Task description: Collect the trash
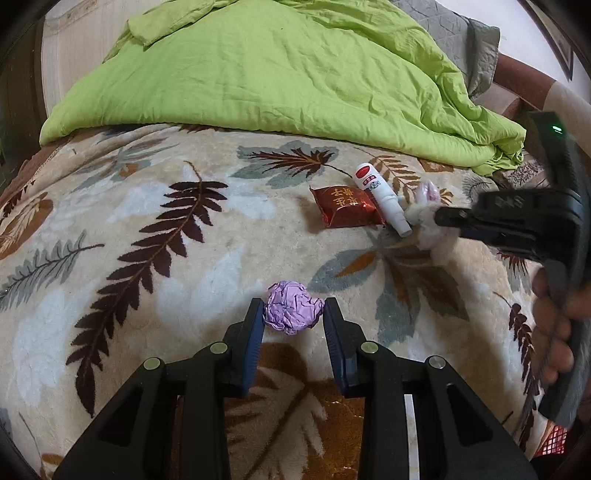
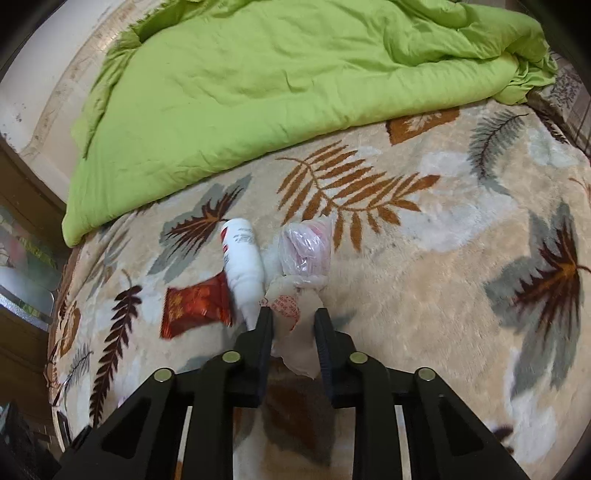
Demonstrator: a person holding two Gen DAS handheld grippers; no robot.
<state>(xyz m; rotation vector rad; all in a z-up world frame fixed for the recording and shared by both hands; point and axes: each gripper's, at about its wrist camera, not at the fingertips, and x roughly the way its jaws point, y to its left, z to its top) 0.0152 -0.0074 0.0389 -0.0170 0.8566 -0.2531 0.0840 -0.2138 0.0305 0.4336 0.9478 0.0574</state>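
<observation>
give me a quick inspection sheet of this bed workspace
surface: leaf-print plush blanket covering the bed
job's things: purple crumpled paper ball; red snack wrapper; white bottle touching the wrapper; knotted plastic bag
clutter: green quilt bunched at the far side
grippers: left gripper open, fingers either side of the paper ball; right gripper open around the bag
cables: nothing seen
surroundings: grey pillow behind the quilt; a hand on the right gripper's handle
</observation>
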